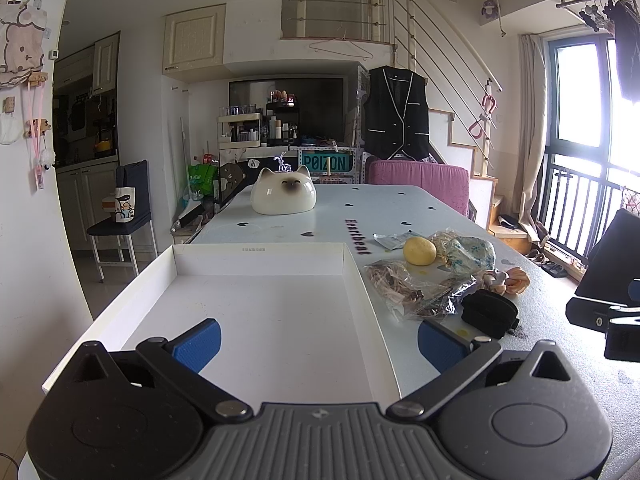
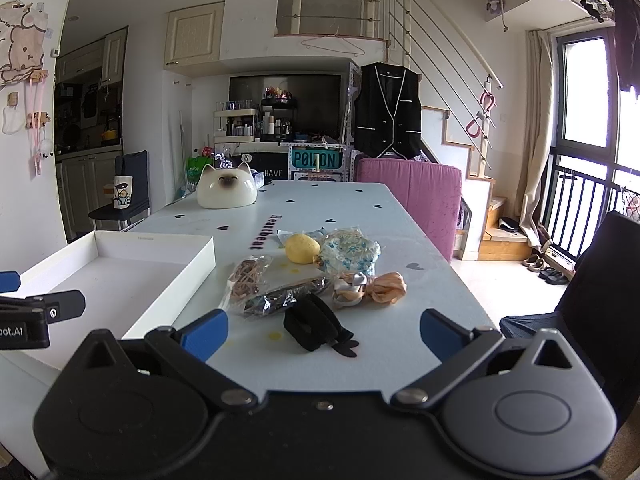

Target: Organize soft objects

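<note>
A shallow white tray [image 1: 176, 276] lies on the table, empty; it also shows in the right wrist view [image 2: 200, 258]. Right of it lies a pile of soft things: a yellow ball [image 1: 419, 251] [image 2: 302, 248], a blue-flowered pouch [image 1: 470, 254] [image 2: 352, 254], clear bags of hair ties [image 1: 404, 286] [image 2: 252, 276], an orange-and-grey scrunchie [image 1: 510, 280] [image 2: 378, 290] and a black fabric piece [image 1: 490, 312] [image 2: 312, 326]. My left gripper [image 1: 318, 344] is open over the tray's near end. My right gripper [image 2: 322, 334] is open just before the black piece.
A white ceramic cat head [image 1: 283, 196] stands at the table's far end. A pink cushioned bench [image 2: 416, 192] runs along the far right side. A dark chair [image 2: 584, 304] is at the right. The table's right edge [image 2: 452, 268] is near the pile.
</note>
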Demonstrator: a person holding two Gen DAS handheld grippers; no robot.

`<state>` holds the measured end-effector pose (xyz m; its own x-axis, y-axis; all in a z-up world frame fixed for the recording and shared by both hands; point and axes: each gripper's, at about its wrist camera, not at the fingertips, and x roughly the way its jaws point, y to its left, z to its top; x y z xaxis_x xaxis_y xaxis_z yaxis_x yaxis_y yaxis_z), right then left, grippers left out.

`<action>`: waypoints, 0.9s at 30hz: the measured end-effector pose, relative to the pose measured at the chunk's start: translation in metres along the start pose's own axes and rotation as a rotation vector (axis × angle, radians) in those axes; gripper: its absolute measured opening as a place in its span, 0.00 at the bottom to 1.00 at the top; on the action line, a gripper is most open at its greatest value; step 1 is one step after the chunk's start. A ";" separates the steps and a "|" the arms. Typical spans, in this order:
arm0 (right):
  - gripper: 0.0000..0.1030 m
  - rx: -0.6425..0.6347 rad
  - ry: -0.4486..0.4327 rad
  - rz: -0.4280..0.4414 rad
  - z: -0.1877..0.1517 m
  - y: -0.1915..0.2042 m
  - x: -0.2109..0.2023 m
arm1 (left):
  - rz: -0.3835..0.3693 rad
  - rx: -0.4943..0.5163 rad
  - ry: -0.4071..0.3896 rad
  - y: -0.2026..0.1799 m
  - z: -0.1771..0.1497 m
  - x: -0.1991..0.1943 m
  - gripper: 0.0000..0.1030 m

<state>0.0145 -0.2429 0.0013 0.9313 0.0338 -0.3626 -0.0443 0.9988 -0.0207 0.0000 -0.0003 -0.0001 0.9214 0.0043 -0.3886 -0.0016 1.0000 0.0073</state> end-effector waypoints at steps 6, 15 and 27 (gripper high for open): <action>1.00 -0.022 -0.008 0.021 -0.001 0.003 -0.005 | 0.004 0.000 -0.001 0.000 0.000 0.000 1.00; 1.00 0.007 -0.049 0.036 0.011 -0.006 0.004 | -0.013 0.016 -0.032 -0.007 0.013 0.000 1.00; 1.00 0.020 -0.093 -0.050 0.029 -0.032 0.033 | -0.120 0.008 -0.039 -0.025 0.045 0.038 1.00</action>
<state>0.0573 -0.2727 0.0168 0.9618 -0.0140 -0.2734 0.0096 0.9998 -0.0174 0.0525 -0.0258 0.0266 0.9293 -0.1156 -0.3506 0.1125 0.9932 -0.0294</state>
